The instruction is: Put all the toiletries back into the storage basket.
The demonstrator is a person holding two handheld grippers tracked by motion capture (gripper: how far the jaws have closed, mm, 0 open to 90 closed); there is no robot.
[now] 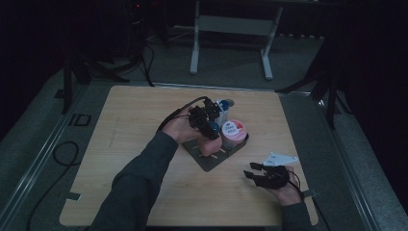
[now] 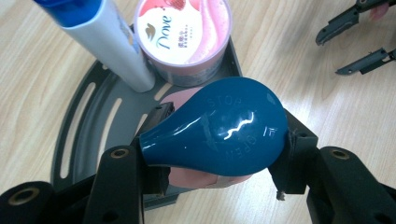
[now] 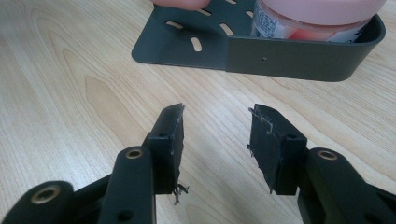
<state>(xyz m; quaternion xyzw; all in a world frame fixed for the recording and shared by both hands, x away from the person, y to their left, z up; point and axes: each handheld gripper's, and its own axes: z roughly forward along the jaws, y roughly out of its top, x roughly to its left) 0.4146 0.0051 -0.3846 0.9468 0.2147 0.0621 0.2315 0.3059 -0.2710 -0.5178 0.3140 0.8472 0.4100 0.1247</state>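
Plywood table (image 1: 144, 125) is carrying a dark slotted tray (image 2: 88, 126) near its middle. Standing in that tray are a pink Dove jar (image 2: 184, 35), a white tube with a blue cap (image 2: 107, 44) just beside it, and a pink bottle with a teal cap (image 2: 219, 126). Left gripper (image 2: 219, 144) is clamping the teal cap from both sides, above the tray's open end. Right gripper (image 3: 215, 135) is hovering over bare wood near the tray, jaws apart, gripping nothing.
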